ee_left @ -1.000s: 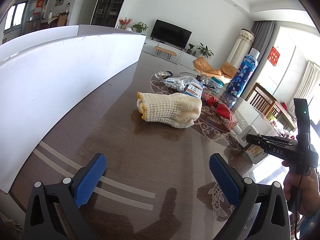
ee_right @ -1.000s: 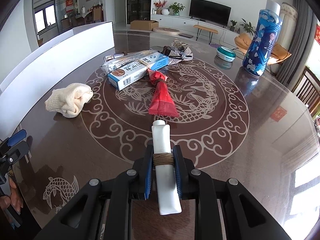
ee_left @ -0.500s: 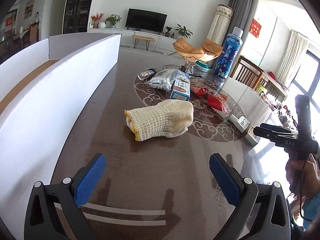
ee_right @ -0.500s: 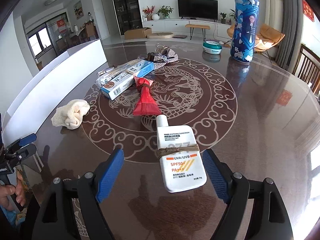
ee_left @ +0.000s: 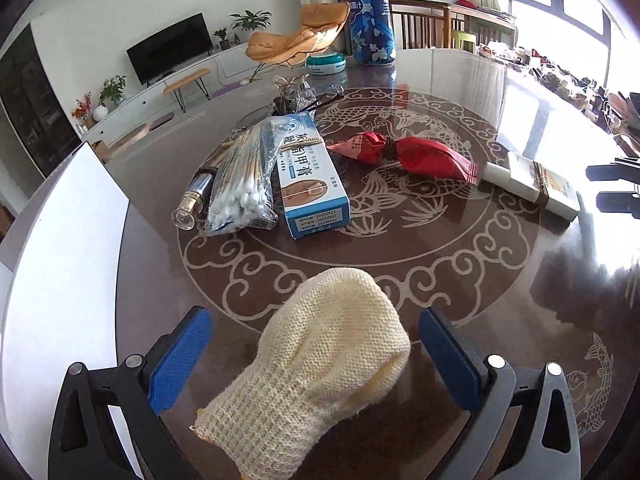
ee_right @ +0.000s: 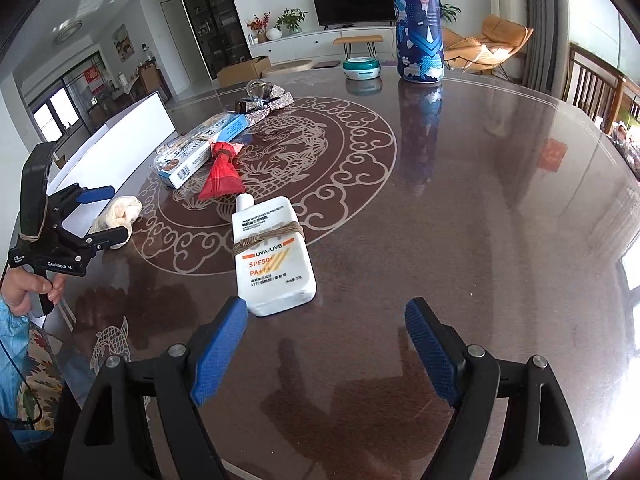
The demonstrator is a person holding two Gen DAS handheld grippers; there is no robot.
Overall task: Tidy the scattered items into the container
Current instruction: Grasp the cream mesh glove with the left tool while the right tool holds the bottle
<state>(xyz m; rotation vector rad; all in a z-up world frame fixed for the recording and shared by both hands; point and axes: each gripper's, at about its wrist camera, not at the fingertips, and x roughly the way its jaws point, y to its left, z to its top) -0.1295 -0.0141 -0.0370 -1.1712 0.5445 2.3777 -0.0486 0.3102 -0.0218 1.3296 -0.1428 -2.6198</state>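
The knitted glove [ee_left: 320,368] lies on the table [ee_left: 460,280] between the spread jaws of the left gripper [ee_left: 316,356], untouched, looking soft, light and squashy, best pinched across its bunched middle.

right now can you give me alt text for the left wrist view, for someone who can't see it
The left gripper is open with a cream knitted glove lying between its fingers on a dark patterned table. Beyond lie a bag of cotton swabs, a blue and white box, a red wrapped packet and a sunscreen tube.
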